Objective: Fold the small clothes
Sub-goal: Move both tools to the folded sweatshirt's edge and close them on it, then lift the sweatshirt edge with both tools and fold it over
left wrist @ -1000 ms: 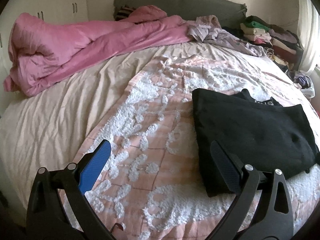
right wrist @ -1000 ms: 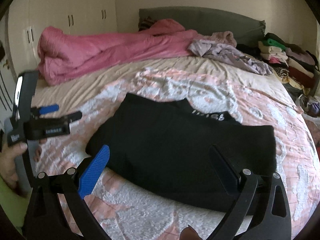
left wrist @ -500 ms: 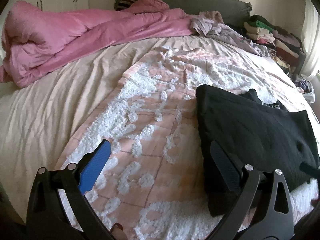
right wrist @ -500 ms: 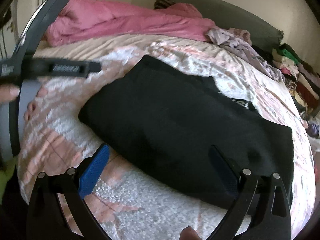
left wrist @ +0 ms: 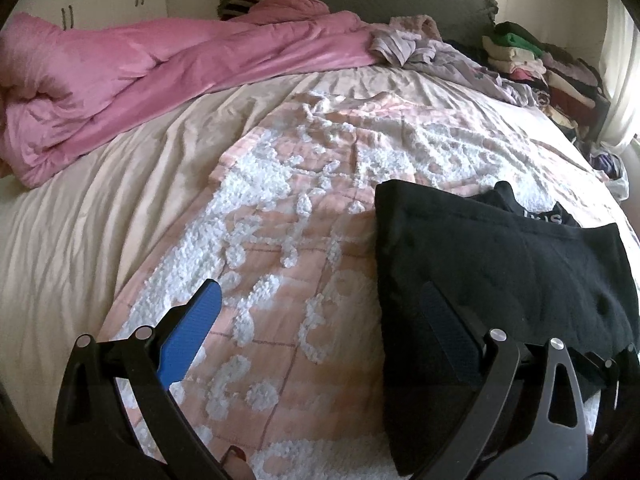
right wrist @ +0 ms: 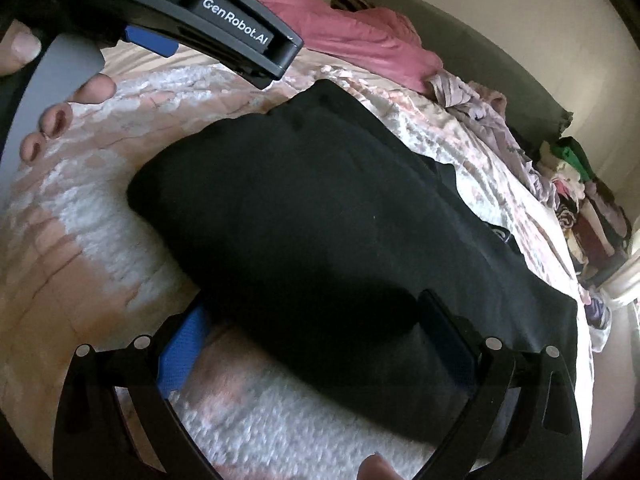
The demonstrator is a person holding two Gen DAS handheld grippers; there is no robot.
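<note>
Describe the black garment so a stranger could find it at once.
Start at the bed with the pink duvet bunched at its head. On the pink-and-white blanket lies the black garment, folded flat. It is the only dark piece lying apart from the clothes stack.

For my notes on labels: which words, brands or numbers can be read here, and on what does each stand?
"GenRobot.AI": white letters on the grey body of the left tool, seen from the right wrist view.
White print on the black garment near its collar: partly hidden, not readable.
No numbers are visible.

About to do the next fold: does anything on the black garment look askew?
Yes: a printed black layer sticks out past the far edge of the black garment, so that fold is uneven.
</note>
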